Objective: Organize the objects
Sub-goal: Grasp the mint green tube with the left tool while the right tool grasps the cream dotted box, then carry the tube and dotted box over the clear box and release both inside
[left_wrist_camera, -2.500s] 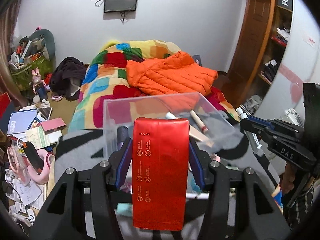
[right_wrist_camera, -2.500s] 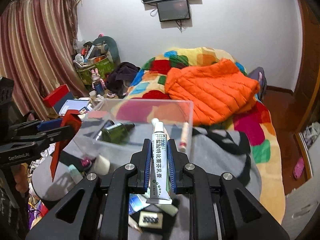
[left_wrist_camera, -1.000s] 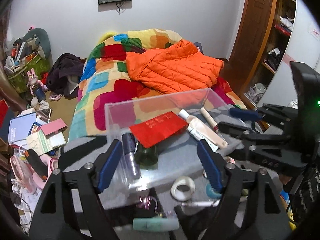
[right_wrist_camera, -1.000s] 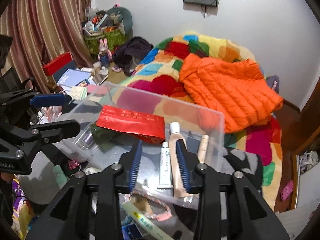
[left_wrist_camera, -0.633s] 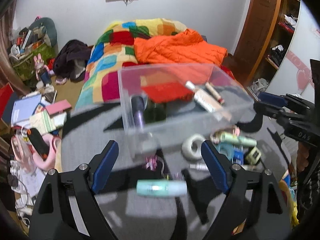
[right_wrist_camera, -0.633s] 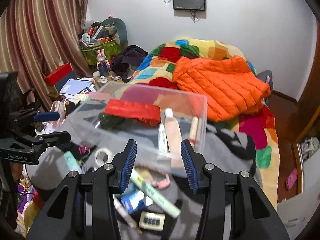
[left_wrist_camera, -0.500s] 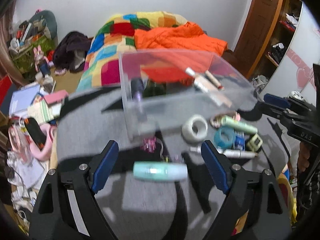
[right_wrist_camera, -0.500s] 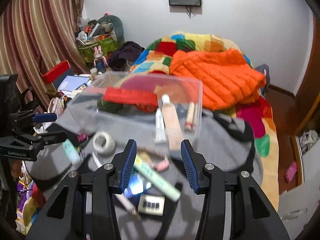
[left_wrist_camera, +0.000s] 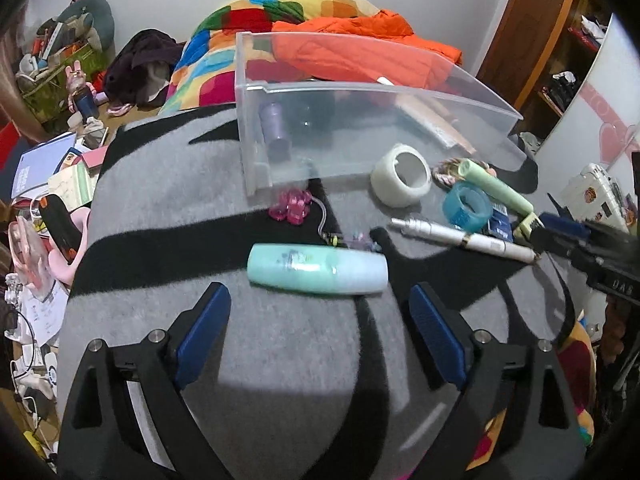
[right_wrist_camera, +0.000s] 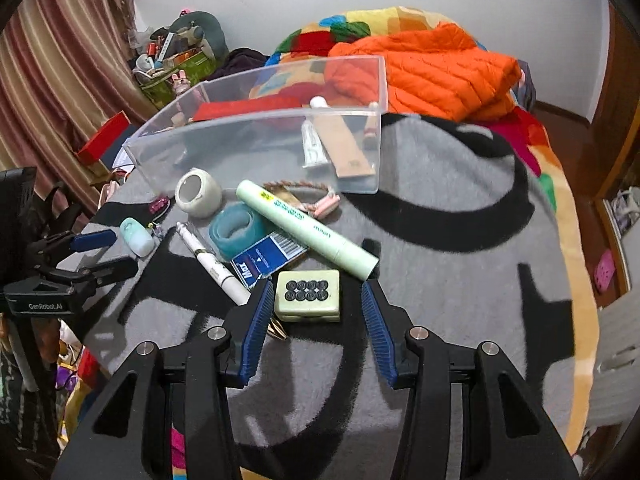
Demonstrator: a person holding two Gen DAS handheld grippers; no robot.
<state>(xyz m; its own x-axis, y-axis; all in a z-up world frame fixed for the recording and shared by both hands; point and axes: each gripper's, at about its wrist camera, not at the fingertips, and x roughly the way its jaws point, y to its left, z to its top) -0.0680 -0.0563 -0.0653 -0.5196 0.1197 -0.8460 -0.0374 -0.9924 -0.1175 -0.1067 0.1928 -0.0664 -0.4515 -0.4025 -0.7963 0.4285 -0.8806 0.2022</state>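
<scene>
A clear plastic bin (left_wrist_camera: 360, 104) (right_wrist_camera: 256, 136) stands on a grey and black blanket and holds a red packet (right_wrist_camera: 248, 109), tubes and a purple bottle (left_wrist_camera: 274, 128). My left gripper (left_wrist_camera: 320, 308) is open, just short of a mint green bottle (left_wrist_camera: 318, 269) lying crosswise. My right gripper (right_wrist_camera: 312, 300) is open, its fingers on either side of a pale green box with black dots (right_wrist_camera: 308, 295). In front of the bin lie a white tape roll (left_wrist_camera: 402, 180), a blue tape roll (right_wrist_camera: 237, 232), a long green tube (right_wrist_camera: 306, 229) and a white pen (right_wrist_camera: 212, 264).
A pink hair clip (left_wrist_camera: 290, 205), a blue Max staple box (right_wrist_camera: 264, 259) and a braided cord (right_wrist_camera: 312, 196) lie among the items. An orange jacket (right_wrist_camera: 432, 68) lies on the bed behind. Clutter covers the floor at left (left_wrist_camera: 44, 176).
Both grippers let go of the red packet and the tube into the bin, opened, drew back and dropped low toward the blanket. The mint bottle and the pale green box now sit near their fingers.
</scene>
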